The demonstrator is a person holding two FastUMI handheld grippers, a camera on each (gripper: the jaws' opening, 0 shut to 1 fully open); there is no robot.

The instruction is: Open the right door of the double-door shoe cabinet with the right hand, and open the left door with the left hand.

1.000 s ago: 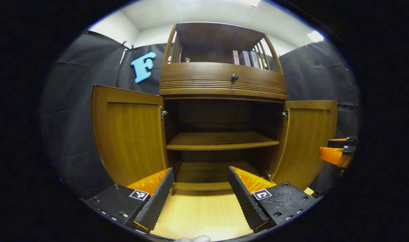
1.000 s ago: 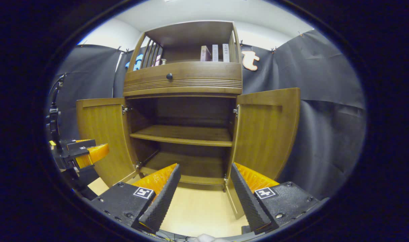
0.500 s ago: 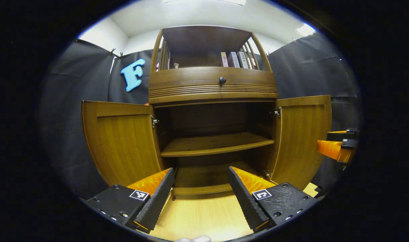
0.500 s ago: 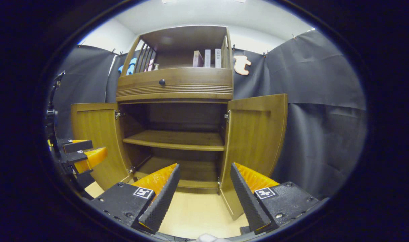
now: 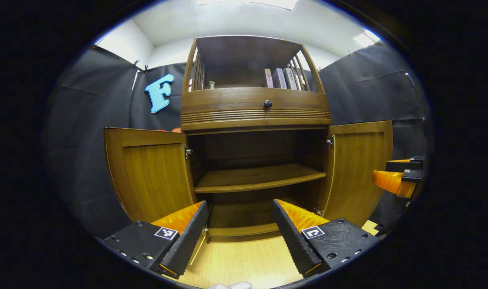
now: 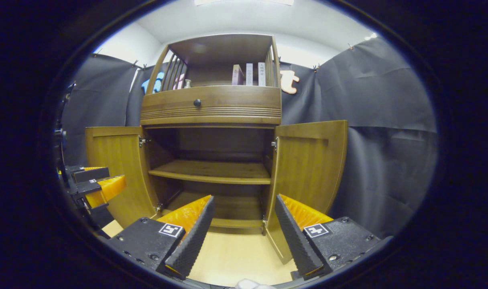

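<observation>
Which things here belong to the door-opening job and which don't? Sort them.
Job: left door, right door, left gripper, right gripper.
Not part of it: books, drawer knob, middle shelf.

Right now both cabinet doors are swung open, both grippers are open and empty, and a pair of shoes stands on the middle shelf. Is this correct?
Not quite. The middle shelf holds no shoes; the right gripper view shows it bare. The rest stands: the left door and right door are swung open, and the left gripper and right gripper are open and empty.
</observation>
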